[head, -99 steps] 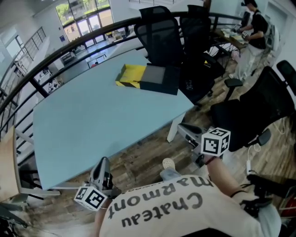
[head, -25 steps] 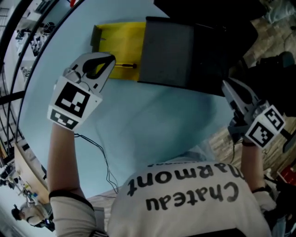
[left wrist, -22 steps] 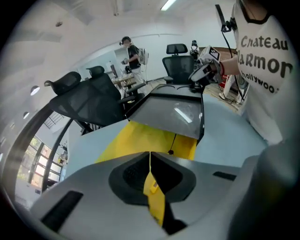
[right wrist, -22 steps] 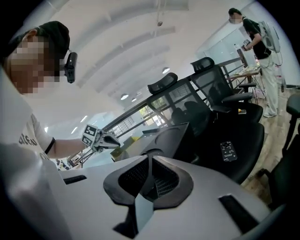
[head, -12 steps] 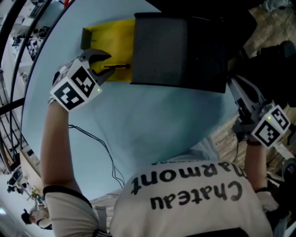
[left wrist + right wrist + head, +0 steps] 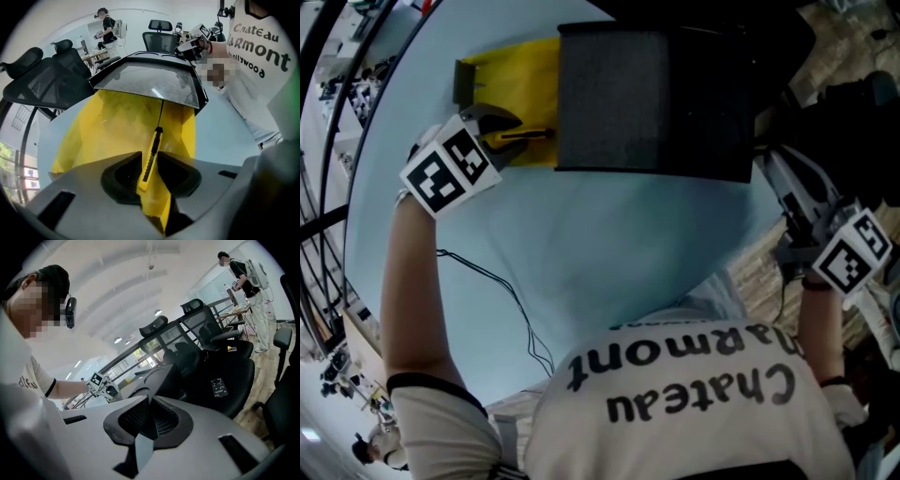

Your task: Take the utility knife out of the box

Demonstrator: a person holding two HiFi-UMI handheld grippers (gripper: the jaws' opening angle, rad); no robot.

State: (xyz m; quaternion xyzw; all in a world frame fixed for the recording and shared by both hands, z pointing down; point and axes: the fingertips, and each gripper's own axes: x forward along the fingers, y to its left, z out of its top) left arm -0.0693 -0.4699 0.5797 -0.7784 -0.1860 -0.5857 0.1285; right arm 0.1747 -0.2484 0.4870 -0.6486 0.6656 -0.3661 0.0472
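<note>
An open yellow box (image 6: pixel 520 75) lies at the far side of the pale blue table (image 6: pixel 609 244), its black lid (image 6: pixel 647 98) raised beside it. The yellow utility knife (image 6: pixel 525 136) lies in the box near its front edge. My left gripper (image 6: pixel 492 127) points steeply down into the box. In the left gripper view the knife's (image 6: pixel 151 157) rear end sits between the jaws of the left gripper (image 6: pixel 150 168), which are closing onto it, pads against both its sides. My right gripper (image 6: pixel 773 173) hangs shut and empty off the table's right edge; in its own view the right gripper (image 6: pixel 149 401) points at the lid.
A thin black cable (image 6: pixel 502 291) trails over the table by my left arm. Black office chairs (image 6: pixel 225 366) stand behind the table's far right. A person (image 6: pixel 107 28) stands at a desk in the background. A railing (image 6: pixel 328 103) runs past the table's left.
My left gripper has dropped and tipped down into the yellow box, and its jaws now flank the knife's end. The right gripper has stayed near the table's right edge.
</note>
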